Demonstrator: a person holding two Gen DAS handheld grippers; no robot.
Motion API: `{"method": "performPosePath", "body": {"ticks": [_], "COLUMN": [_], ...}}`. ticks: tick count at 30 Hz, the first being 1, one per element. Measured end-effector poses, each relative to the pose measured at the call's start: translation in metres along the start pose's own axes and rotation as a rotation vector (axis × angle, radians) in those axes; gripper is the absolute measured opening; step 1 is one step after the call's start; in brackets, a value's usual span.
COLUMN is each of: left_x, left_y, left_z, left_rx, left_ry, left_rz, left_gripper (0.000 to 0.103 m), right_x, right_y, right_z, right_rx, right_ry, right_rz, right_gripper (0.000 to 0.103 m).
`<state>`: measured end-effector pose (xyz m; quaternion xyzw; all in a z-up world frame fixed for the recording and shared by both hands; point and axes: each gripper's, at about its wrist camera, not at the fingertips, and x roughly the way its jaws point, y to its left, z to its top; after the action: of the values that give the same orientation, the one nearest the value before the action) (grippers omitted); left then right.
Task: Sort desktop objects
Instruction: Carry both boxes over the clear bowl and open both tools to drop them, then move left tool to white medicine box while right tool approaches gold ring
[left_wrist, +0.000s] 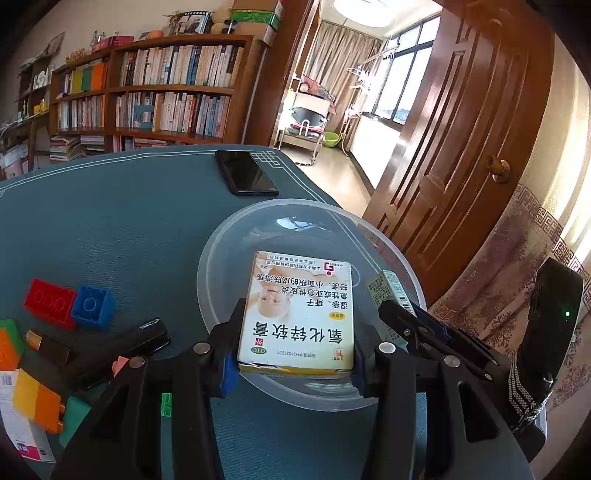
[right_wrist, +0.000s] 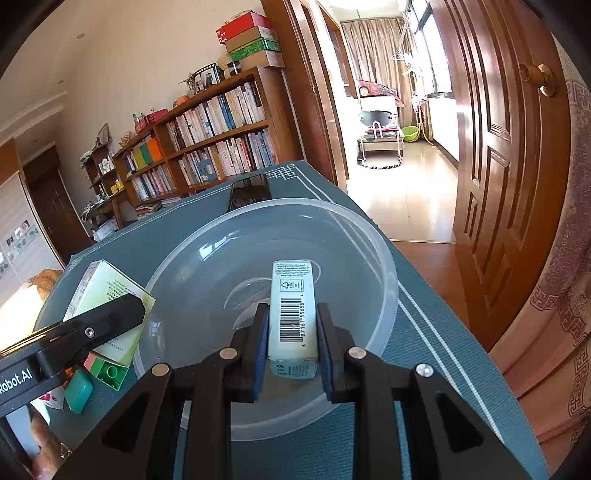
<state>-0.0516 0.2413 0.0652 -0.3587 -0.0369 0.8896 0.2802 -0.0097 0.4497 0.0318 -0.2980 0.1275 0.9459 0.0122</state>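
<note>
My left gripper (left_wrist: 295, 347) is shut on a white and yellow ointment box (left_wrist: 299, 314) with Chinese print, held over the near rim of a clear plastic bowl (left_wrist: 258, 229). My right gripper (right_wrist: 291, 332) is shut on a narrow pale box with a barcode (right_wrist: 293, 310), held over the same bowl (right_wrist: 369, 236). The right gripper and its box show at the bowl's right in the left wrist view (left_wrist: 386, 291). The left gripper's box shows at the bowl's left in the right wrist view (right_wrist: 107, 295).
A black phone (left_wrist: 245, 171) lies on the teal mat (left_wrist: 110, 221) beyond the bowl. Red (left_wrist: 50, 302), blue (left_wrist: 92, 306), orange, yellow and green bricks, a black marker (left_wrist: 122, 347) and a white box lie at the left. A wooden door stands right.
</note>
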Motion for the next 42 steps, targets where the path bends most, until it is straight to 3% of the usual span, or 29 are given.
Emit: {"method": "performPosePath", "body": {"ticks": [1, 2, 4, 6, 8, 30, 42], "left_x": [0.003, 0.006, 0.007, 0.007, 0.007, -0.053, -0.101], "left_y": [0.000, 0.000, 0.002, 0.004, 0.007, 0.037, 0.051], "left_z": [0.000, 0.000, -0.002, -0.004, -0.004, -0.019, -0.041], "left_rx": [-0.001, -0.003, -0.007, -0.012, -0.028, -0.117, -0.104], "left_ry": [0.007, 0.011, 0.002, -0.001, 0.004, -0.118, -0.153], "left_rz": [-0.005, -0.005, 0.003, 0.002, -0.004, 0.106, 0.150], "left_gripper": [0.055, 0.066, 0.077, 0.078, 0.078, 0.078, 0.078], "right_x": [0.000, 0.001, -0.002, -0.008, -0.015, -0.038, -0.042], "right_y": [-0.002, -0.003, -0.005, -0.004, 0.000, 0.022, 0.033], "right_z": [-0.001, 0.000, -0.001, 0.000, 0.000, -0.006, -0.011], "right_rx": [0.010, 0.022, 0.031, 0.022, 0.006, -0.073, -0.113], "right_ry": [0.001, 0.002, -0.019, -0.058, -0.101, -0.247, -0.255], "right_rz": [-0.002, -0.002, -0.012, -0.026, -0.059, -0.150, -0.154], "right_gripper": [0.028, 0.033, 0.048, 0.066, 0.072, 0.087, 0.092]}}
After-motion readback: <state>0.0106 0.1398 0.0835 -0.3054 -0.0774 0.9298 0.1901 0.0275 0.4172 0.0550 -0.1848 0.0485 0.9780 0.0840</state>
